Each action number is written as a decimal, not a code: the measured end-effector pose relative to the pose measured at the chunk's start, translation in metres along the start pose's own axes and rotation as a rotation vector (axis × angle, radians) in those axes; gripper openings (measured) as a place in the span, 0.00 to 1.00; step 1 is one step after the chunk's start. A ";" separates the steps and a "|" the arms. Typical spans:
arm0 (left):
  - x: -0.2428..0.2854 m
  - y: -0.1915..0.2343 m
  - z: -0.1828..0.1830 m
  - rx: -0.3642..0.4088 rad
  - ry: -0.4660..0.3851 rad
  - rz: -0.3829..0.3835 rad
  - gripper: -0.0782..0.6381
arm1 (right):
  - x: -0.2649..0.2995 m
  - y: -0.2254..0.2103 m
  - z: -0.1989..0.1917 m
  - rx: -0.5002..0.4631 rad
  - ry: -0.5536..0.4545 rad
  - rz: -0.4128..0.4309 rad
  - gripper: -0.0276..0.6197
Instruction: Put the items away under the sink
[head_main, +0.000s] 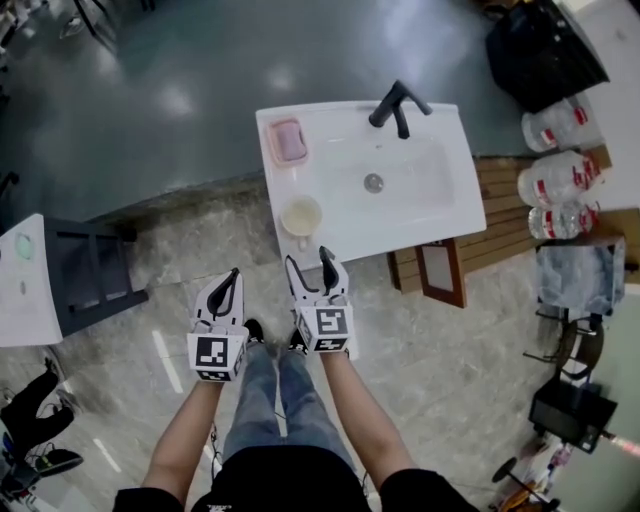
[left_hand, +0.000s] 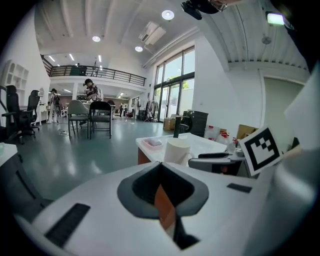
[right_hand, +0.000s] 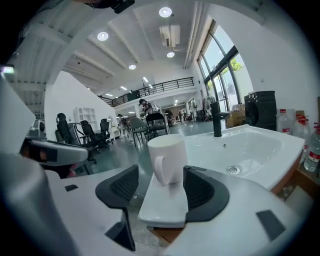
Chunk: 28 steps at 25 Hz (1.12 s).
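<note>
- The white mug (head_main: 301, 216) stands upright on the front left corner of the white worktop (head_main: 450, 215), just ahead of the right gripper (head_main: 308, 262) and not touching it.
- In the right gripper view the mug (right_hand: 168, 157) sits in line with the gap between the jaws but beyond their tips. Its handle faces the camera, and its inside is hidden from there.
- The right gripper (right_hand: 160, 176) has its jaws spread wide and grasps nothing. The worktop's corner (right_hand: 165, 207) lies below and between them.
- The left gripper (head_main: 234, 276) hangs to the left of the right one and short of the worktop, over the floor.
- In its own view the left gripper (left_hand: 161, 172) has its jaws clenched together with nothing between them. They are blurred by being so near the camera.
- Ahead of the right jaws and past the mug is the basin with its drain (right_hand: 233, 170), then the black faucet (head_main: 399, 105) at the far edge.
- A pink soap dish (head_main: 289, 141) sits far ahead of the left jaws, at the worktop's back left corner. Whether it holds soap cannot be told.
- The space under the sink is hidden by the worktop. Only an open wooden door (head_main: 443, 272) shows, right of the right jaws.
- Farther right, clear water bottles (head_main: 560, 180) lie partly cut off behind one another.
</note>
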<state>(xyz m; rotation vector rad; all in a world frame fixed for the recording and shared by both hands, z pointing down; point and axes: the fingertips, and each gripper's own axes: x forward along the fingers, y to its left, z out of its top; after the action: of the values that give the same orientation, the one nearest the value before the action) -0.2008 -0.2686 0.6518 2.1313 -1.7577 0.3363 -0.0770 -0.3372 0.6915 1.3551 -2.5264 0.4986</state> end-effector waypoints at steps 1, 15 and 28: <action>0.001 0.002 -0.002 -0.003 0.004 0.000 0.12 | 0.005 0.000 0.000 -0.006 0.005 -0.003 0.48; 0.006 0.013 -0.011 -0.057 0.035 0.008 0.12 | 0.027 0.009 0.005 -0.013 0.028 0.015 0.13; -0.022 0.019 0.017 -0.018 0.026 0.001 0.12 | -0.005 0.030 0.036 -0.012 -0.037 0.056 0.12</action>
<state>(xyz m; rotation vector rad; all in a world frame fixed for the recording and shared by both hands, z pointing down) -0.2240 -0.2594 0.6302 2.1044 -1.7404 0.3458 -0.1009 -0.3322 0.6506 1.3043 -2.5993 0.4726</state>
